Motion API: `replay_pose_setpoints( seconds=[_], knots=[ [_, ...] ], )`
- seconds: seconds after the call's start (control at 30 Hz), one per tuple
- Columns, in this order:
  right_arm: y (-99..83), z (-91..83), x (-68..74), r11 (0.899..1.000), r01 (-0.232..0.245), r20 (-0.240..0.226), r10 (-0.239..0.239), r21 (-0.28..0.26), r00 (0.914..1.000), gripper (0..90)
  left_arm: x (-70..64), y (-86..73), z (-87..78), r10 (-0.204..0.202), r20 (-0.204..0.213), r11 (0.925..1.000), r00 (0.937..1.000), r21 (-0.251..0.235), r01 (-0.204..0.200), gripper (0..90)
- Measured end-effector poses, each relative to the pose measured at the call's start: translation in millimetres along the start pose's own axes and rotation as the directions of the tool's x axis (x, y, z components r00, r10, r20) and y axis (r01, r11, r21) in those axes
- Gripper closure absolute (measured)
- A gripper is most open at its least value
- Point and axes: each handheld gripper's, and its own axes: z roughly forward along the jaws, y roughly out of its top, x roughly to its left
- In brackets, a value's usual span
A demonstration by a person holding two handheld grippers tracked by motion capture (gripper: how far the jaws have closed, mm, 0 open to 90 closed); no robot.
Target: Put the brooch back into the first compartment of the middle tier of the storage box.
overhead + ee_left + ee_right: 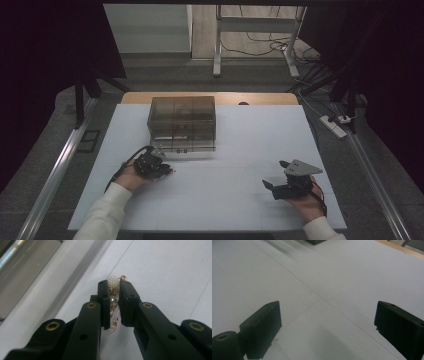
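A pearl earring [113, 283] with a beaded white ball, a smooth pearl and a gold hook is pinched between the jaws of my left gripper [114, 285]. That left gripper [167, 170] sits low over the white table [240, 130], just in front of a smoky translucent drawer box [183, 123]. At the table's front right my right gripper [276, 174] rests with its jaws wide apart. In the right gripper view, my right gripper [327, 315] has only bare table between its jaws.
The drawer box stands at the back left of the table, its corner [315, 241] showing in the right gripper view. A metal rail [55, 172] runs along the left. A power strip [334, 126] lies on the floor at right.
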Motion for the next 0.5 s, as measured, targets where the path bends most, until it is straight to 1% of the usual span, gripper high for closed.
replay_pose_setpoints(
  seconds=[0.17,0.23,0.27,0.3,0.33,0.4,0.43,0.47,0.5],
  knots=[
    [0.0,-0.4,0.0,1.0,0.0,0.001,0.0,-0.001,1.0,7.1,-2.3,1.7,0.2,0.007,-0.025,1.0,0.9997,0.0,-0.007,79.8],
    [-0.1,-0.5,-0.5,1.0,0.0,0.002,0.0,-0.001,1.0,7.1,-2.6,2.1,-0.9,0.005,-0.03,1.0,0.9995,-0.007,-0.006,79.8],
    [-0.2,-0.4,-0.5,1.0,0.001,0.002,-0.001,-0.001,1.0,7.1,-2.2,2.1,-2.7,0.001,-0.03,0.9998,0.9995,-0.018,-0.002,79.8],
    [-0.2,-0.3,-0.5,1.0,0.001,0.003,-0.001,0.0,1.0,7.1,-2.0,2.1,-4.1,-0.001,-0.028,0.9997,0.9996,-0.024,0.0,79.8],
    [-0.2,-0.2,-0.4,1.0,0.002,0.002,-0.002,0.001,1.0,7.1,-1.4,1.7,-8.3,-0.005,-0.02,0.999,0.9998,-0.045,0.004,79.8],
    [-0.3,-0.3,-0.6,1.0,0.002,0.002,-0.002,0.0,1.0,7.1,-1.1,1.5,-10.5,-0.007,-0.017,0.9986,0.9998,-0.053,0.006,79.7],
    [-0.3,-0.3,-0.6,1.0,0.002,0.002,-0.002,0.0,1.0,7.1,-0.9,1.2,-12.6,-0.011,-0.01,0.9981,0.9999,-0.061,0.011,79.7],
    [-0.3,-0.4,-0.6,1.0,0.002,0.002,-0.002,0.0,1.0,7.1,-0.4,0.7,-15.0,-0.012,0.005,0.9972,0.9999,-0.074,0.012,79.8],
    [-0.3,-0.5,-0.6,1.0,0.002,0.003,-0.002,0.0,1.0,7.1,-0.4,0.5,-16.3,-0.014,0.007,0.9966,0.9999,-0.081,0.015,79.8]
  ],
)
